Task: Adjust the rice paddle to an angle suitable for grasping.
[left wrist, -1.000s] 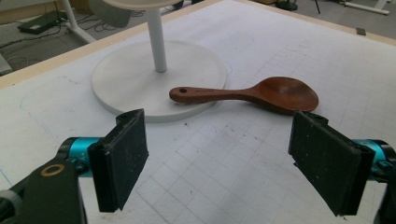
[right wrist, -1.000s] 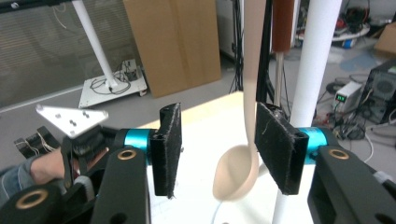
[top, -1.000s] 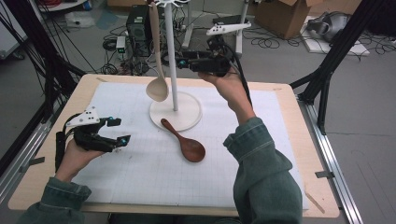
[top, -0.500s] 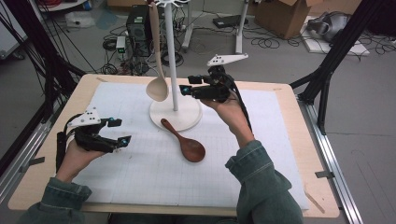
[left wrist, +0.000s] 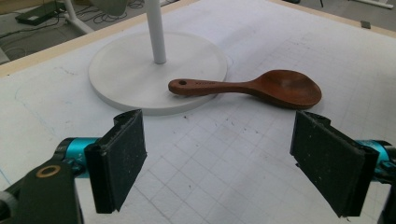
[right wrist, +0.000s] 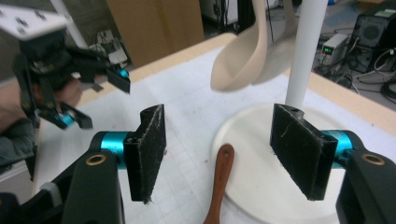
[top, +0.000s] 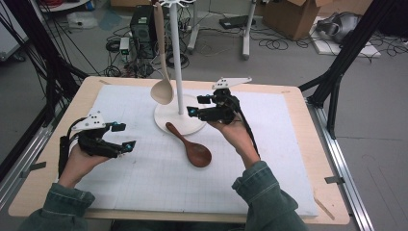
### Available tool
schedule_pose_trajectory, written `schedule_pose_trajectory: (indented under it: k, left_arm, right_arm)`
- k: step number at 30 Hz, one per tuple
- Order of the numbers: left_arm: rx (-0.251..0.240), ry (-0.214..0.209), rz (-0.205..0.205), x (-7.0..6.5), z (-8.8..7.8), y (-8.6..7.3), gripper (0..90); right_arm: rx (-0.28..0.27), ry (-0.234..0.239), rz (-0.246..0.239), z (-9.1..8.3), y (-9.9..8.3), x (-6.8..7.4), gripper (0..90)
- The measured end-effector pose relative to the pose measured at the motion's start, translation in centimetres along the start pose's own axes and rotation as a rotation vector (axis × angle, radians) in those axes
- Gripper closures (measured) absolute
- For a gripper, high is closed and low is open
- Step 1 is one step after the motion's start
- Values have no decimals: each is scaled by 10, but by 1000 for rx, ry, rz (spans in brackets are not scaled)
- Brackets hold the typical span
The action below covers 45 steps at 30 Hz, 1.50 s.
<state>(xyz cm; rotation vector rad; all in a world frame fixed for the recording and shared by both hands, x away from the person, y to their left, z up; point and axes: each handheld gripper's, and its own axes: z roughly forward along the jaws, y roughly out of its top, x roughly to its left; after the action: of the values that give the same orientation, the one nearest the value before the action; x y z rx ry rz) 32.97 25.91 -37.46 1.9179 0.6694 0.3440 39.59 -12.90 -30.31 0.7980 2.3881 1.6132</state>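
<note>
R gripper [top: 198,107] hung over the stand base [top: 166,120], jaws just opening, empty, above the brown spoon's [top: 190,147] handle on the bench. L gripper [top: 122,137] stood wide open, empty.

A dark brown wooden spoon [top: 189,146] is laid flat, bowl up, on the white mat, its handle end resting on the stand's round base [top: 166,119].

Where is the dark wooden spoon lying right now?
In the high view the dark wooden spoon lies on the white mat near the table's middle, its handle end resting on the rim of the white stand base, bowl pointing toward the person, just below-left of the right claw.
</note>
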Motion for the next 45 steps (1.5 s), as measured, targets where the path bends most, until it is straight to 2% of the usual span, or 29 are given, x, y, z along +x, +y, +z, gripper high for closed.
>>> schedule_pose_trajectory:
  k: [6,14,32,45]
  left_arm:
    - [4,2,4,-1,1,0,186]
    - [6,0,4,-2,2,0,186]
    - [-1,3,0,-2,1,0,185]
    - [-4,7,-2,-1,0,0,186]
  right_arm:
    - [20,-2,8,8,-18,2,347]
    - [56,-34,11,15,-39,2,344]
    - [134,-84,20,41,-73,2,338]
    - [199,-85,19,66,-89,4,344]
